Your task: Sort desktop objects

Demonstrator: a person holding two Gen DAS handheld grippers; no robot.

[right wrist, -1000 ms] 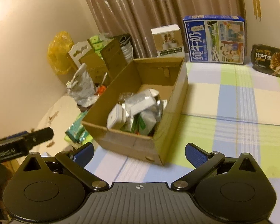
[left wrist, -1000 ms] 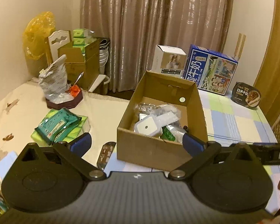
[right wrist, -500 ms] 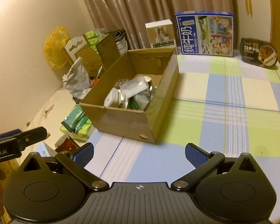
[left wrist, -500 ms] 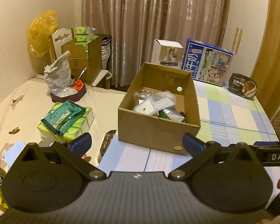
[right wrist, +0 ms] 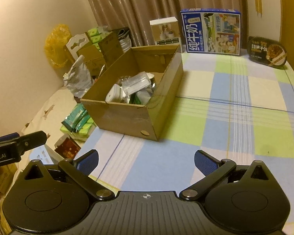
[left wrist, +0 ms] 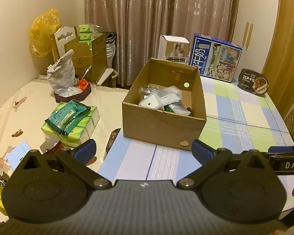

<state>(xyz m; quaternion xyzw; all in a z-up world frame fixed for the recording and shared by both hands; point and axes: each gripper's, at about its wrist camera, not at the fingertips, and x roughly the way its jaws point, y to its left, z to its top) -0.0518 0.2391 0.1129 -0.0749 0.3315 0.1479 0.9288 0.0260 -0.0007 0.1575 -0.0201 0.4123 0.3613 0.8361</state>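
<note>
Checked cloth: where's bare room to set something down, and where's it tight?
Free: the checked cloth right of the cardboard box, up to the blue milk carton and black meal tray; also the strip between box and both open tongs. Crowded: left of the box, around the green tissue packs.

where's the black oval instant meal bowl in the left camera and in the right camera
Left wrist view: the black oval instant meal bowl leans at the far right of the checked cloth, right of the blue milk carton box.
Right wrist view: the bowl sits at the upper right, again right of the blue box.
Shared landmark: the open brown cardboard box, left of the bowl and nearer the camera in both.
</note>
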